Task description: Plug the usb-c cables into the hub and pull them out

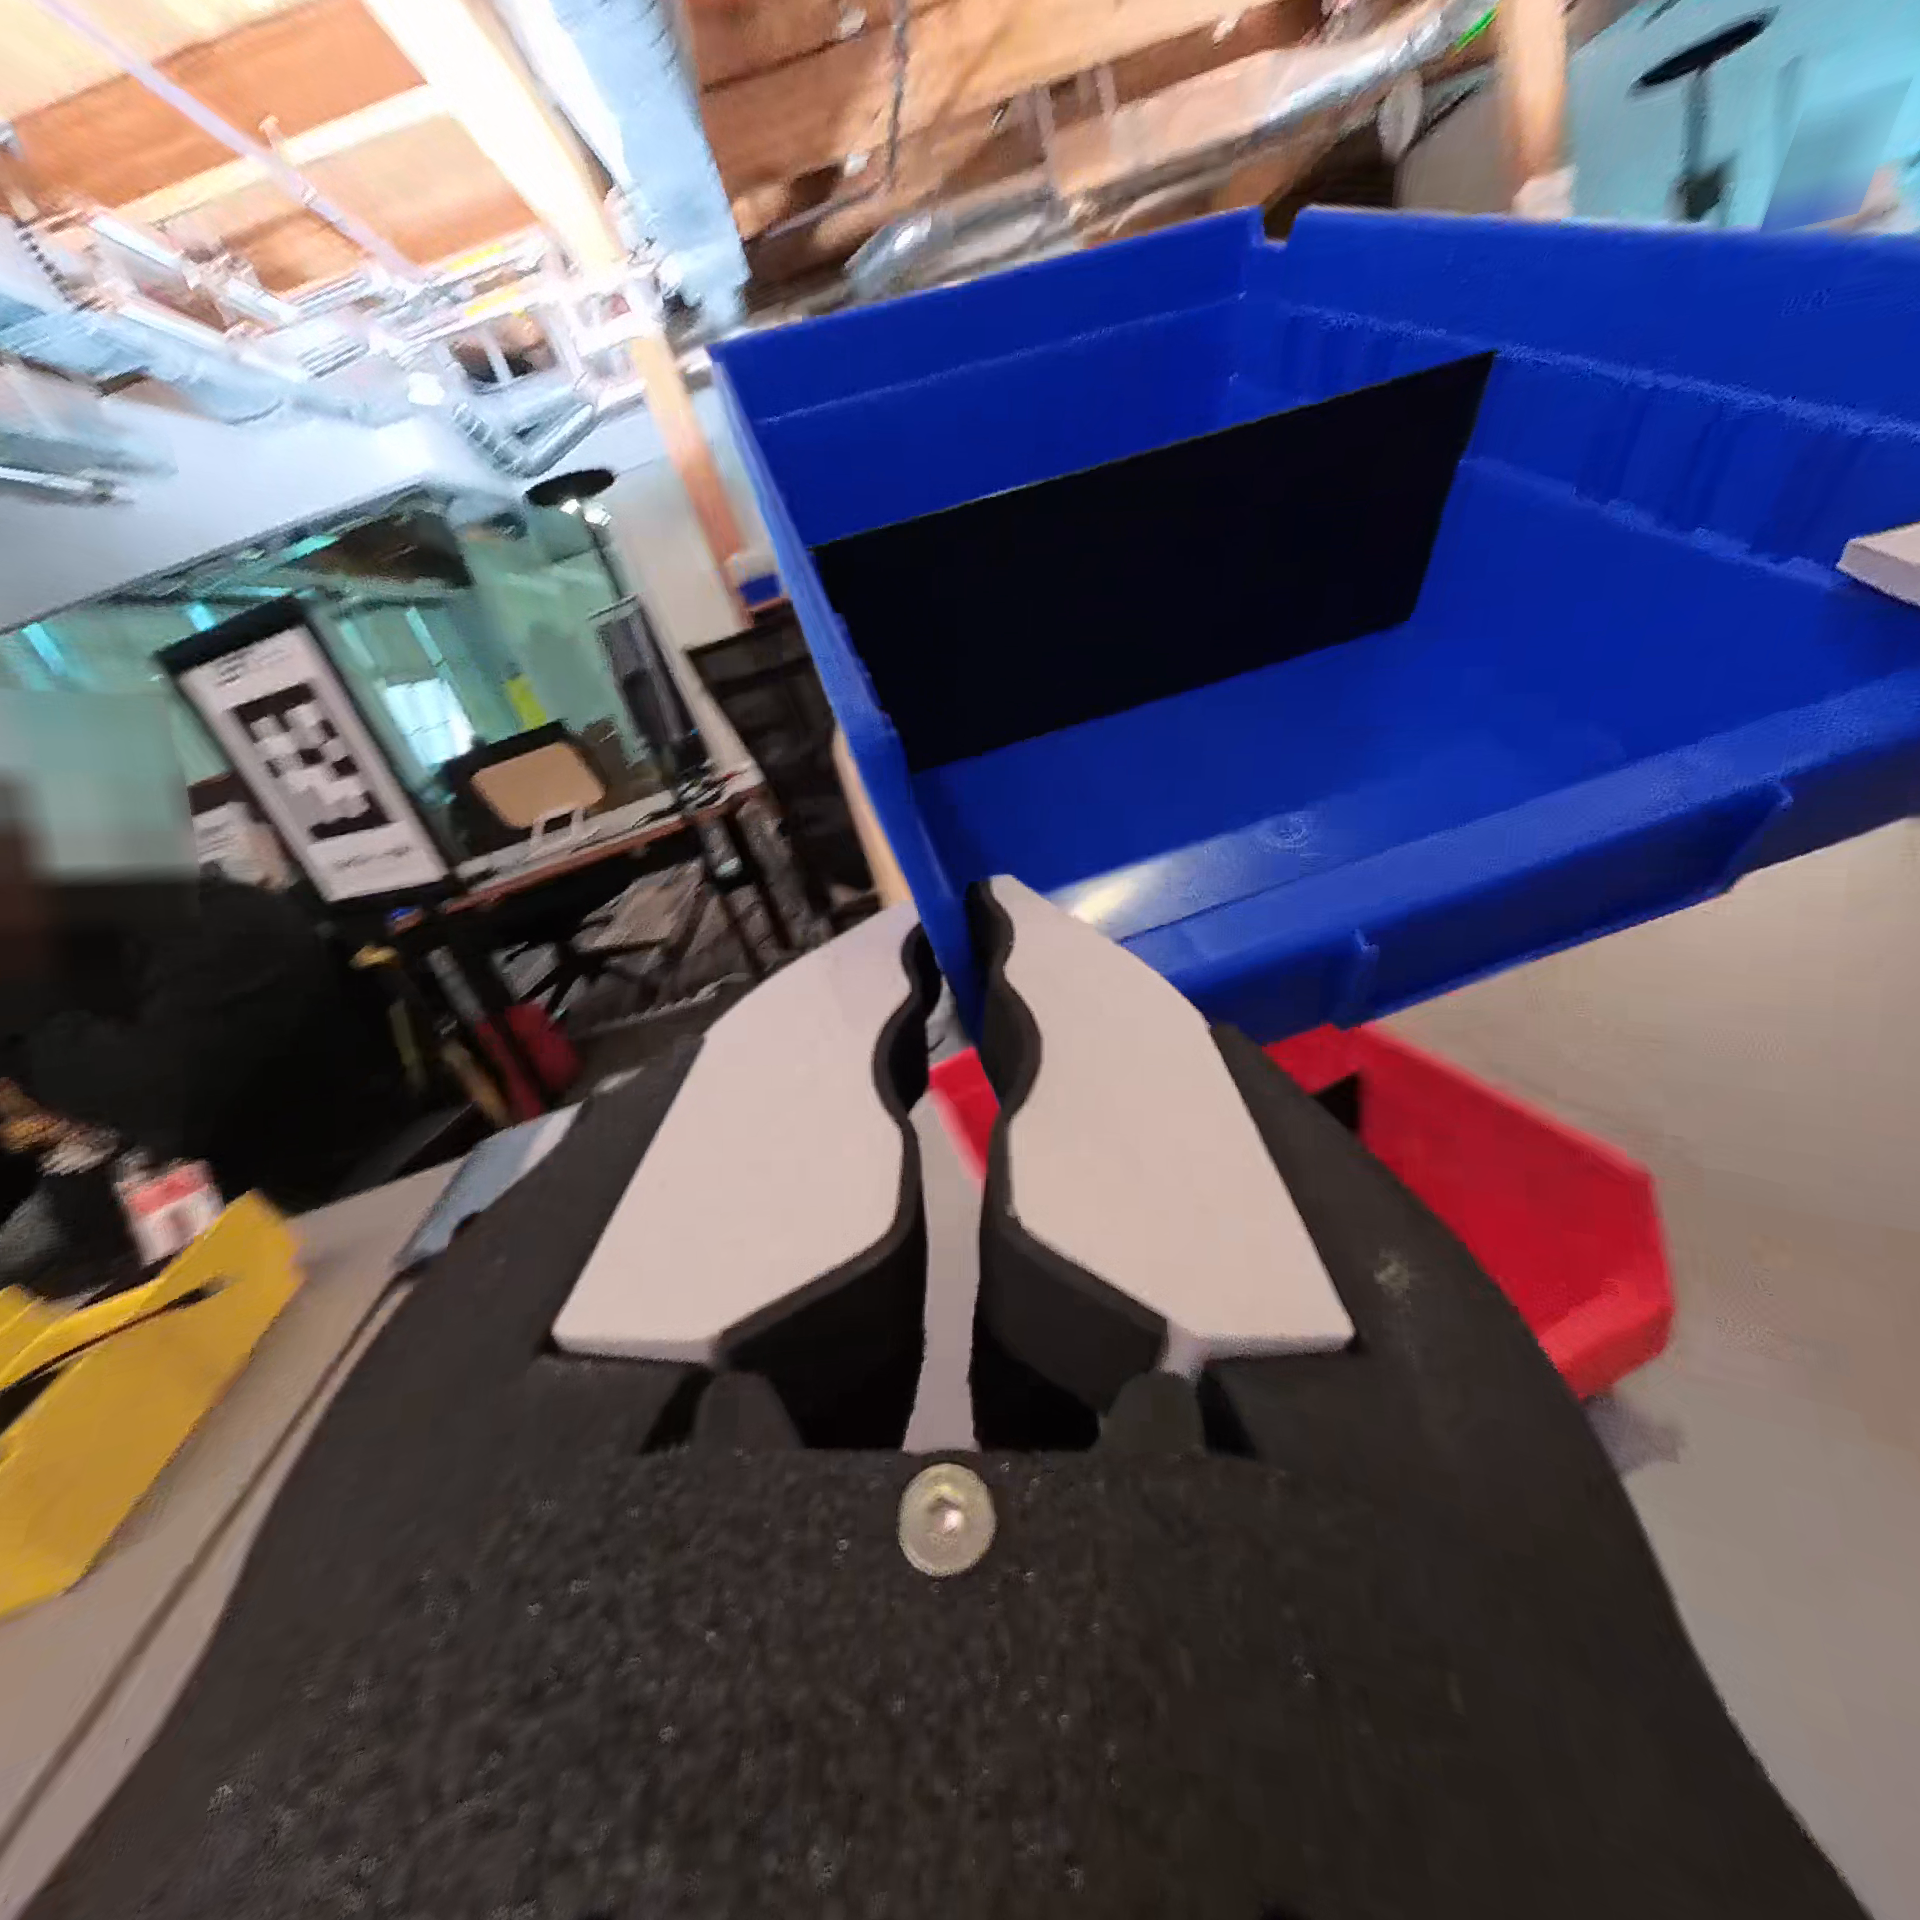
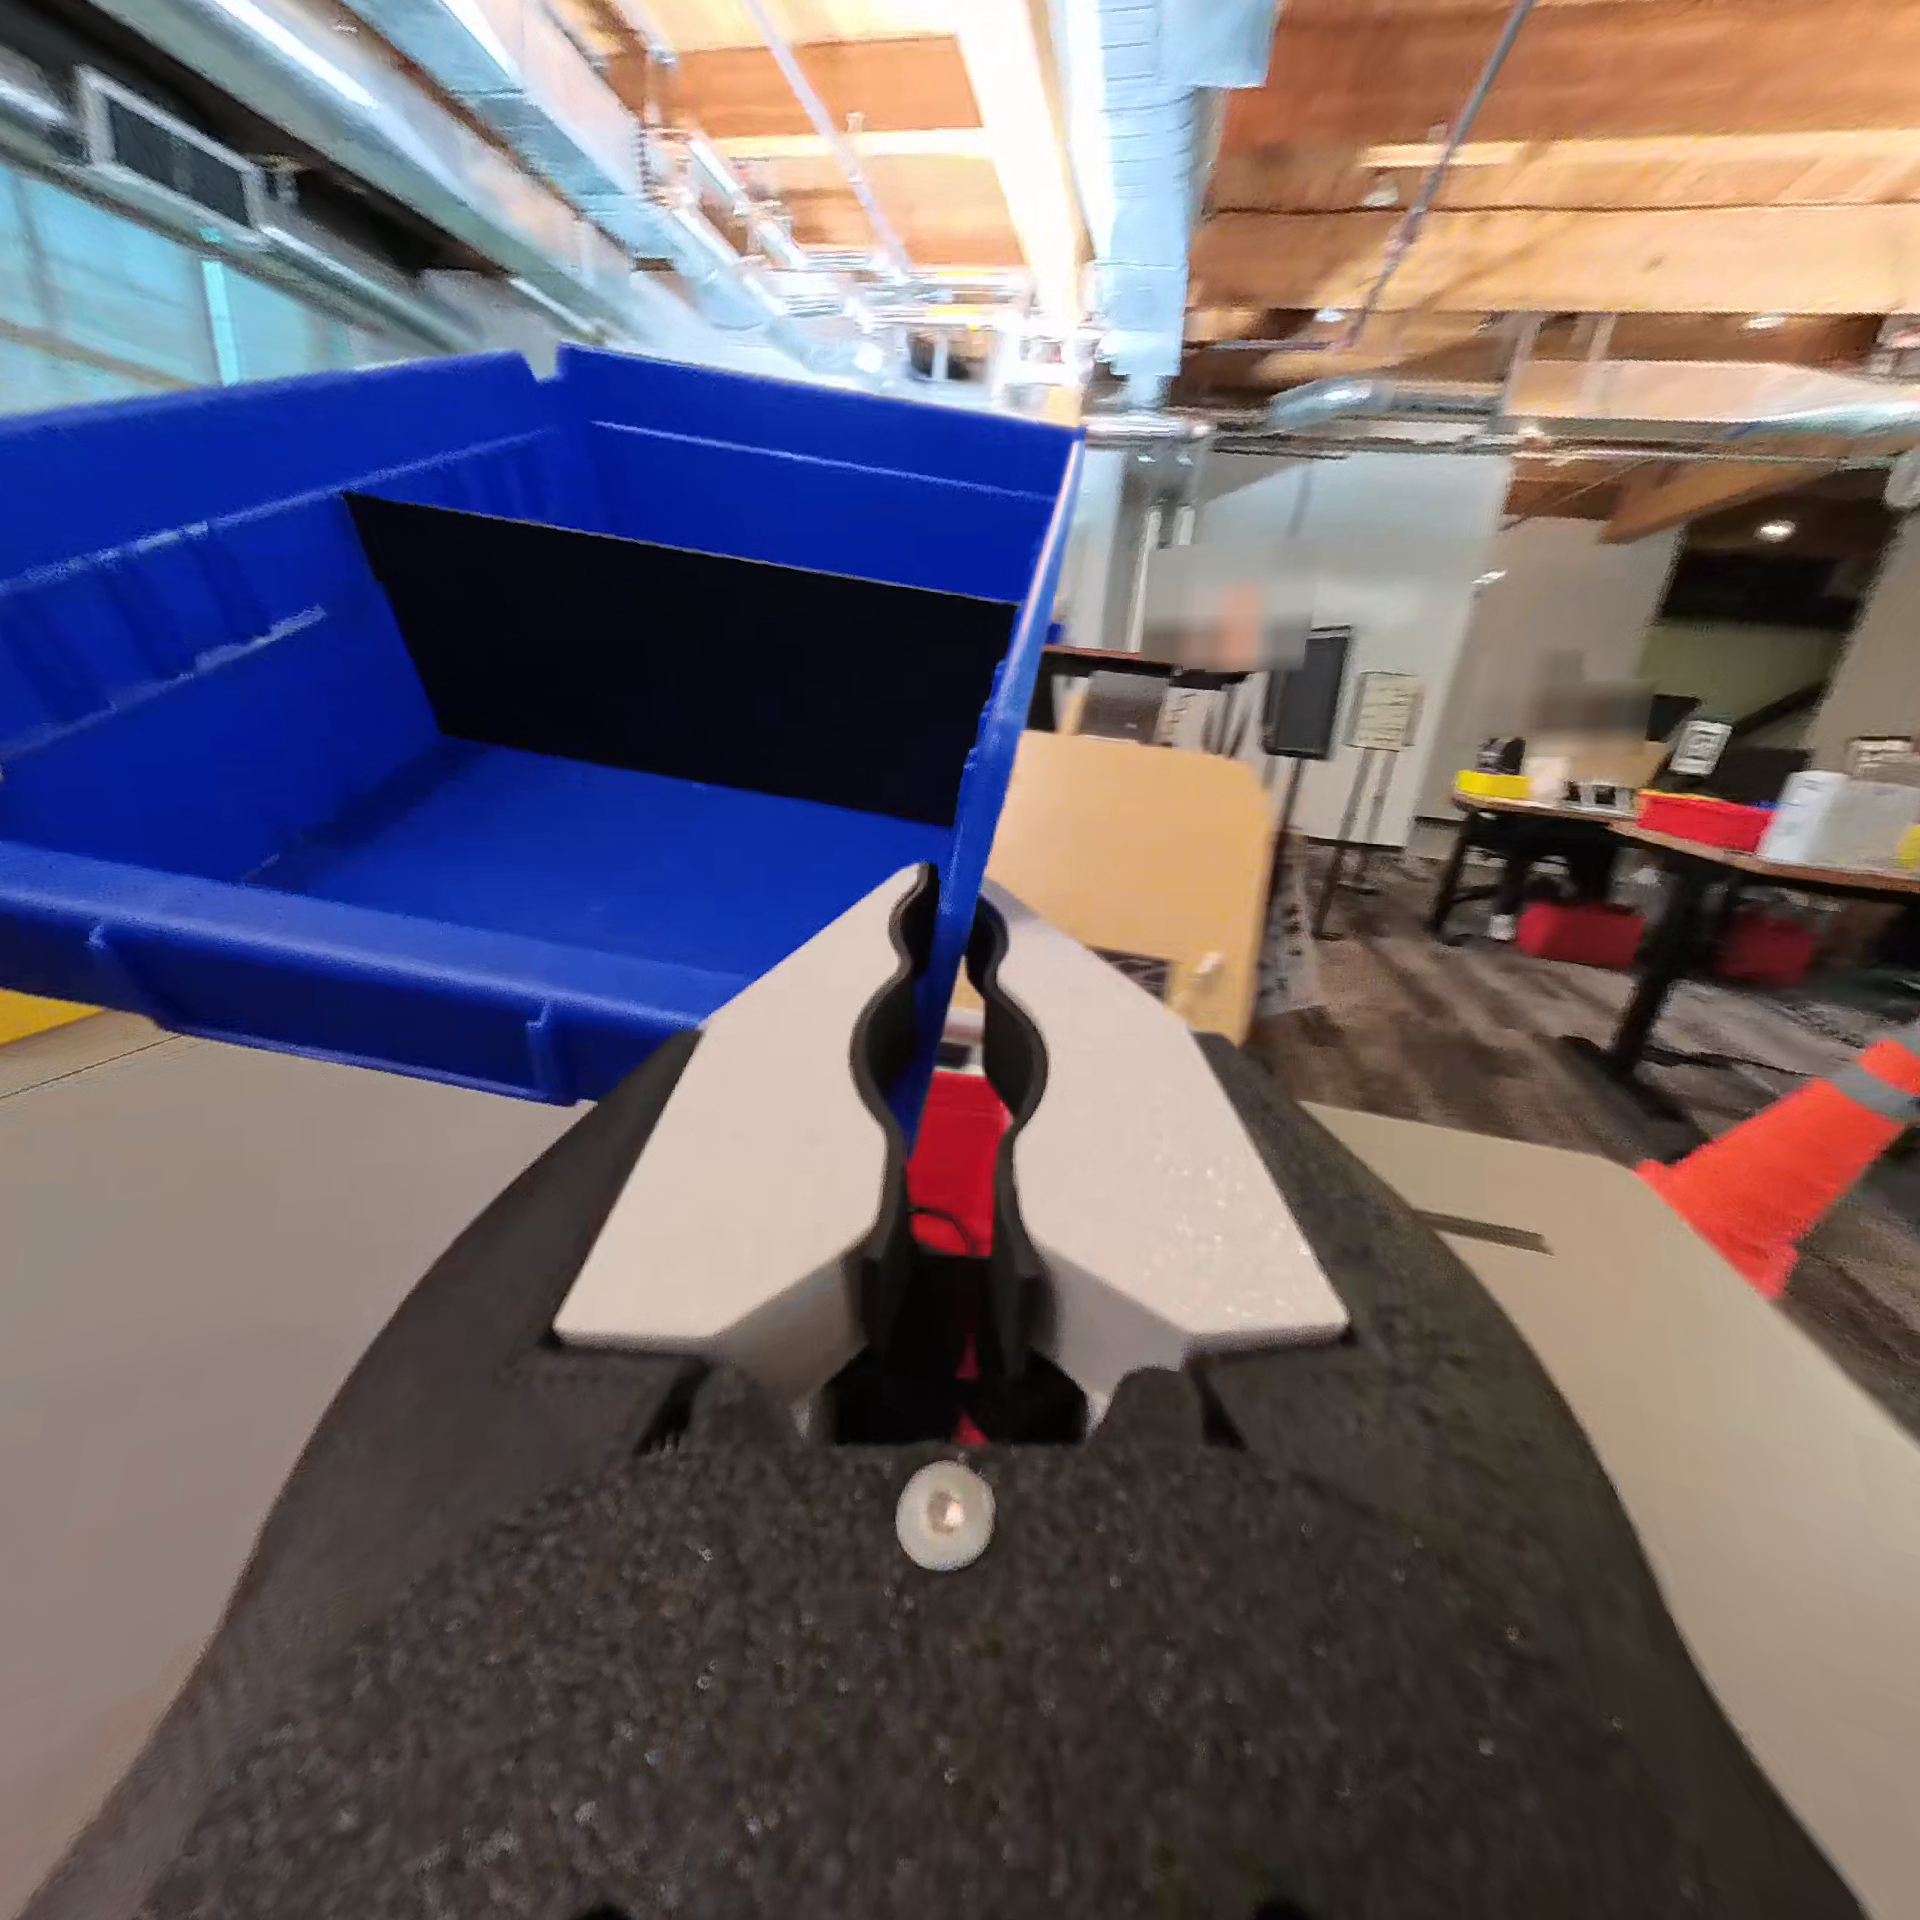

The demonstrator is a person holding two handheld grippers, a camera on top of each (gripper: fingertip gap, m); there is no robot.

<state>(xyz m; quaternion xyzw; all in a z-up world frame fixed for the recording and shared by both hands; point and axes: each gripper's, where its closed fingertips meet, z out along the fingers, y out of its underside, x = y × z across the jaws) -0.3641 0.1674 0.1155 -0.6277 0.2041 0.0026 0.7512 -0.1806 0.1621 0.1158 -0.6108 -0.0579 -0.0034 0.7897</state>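
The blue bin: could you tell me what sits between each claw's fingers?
In both wrist views, a side wall of the blue bin is pinched: its left wall in the left claw, its right wall in the right claw.

Both views are bright and evenly lit by long ceiling lights (image 2: 1023, 135) overhead, which burn out to white glare. Motion blur smears the background and the room's far edges in the left wrist view; the yellow bin (image 1: 114, 1382) at its left margin is soft. The blue bin (image 1: 1351, 644) is fairly sharp, its dark inner panel unlit. Wide-angle distortion bends straight lines toward the borders. Shadows on the table (image 2: 187, 1299) are faint and diffuse.
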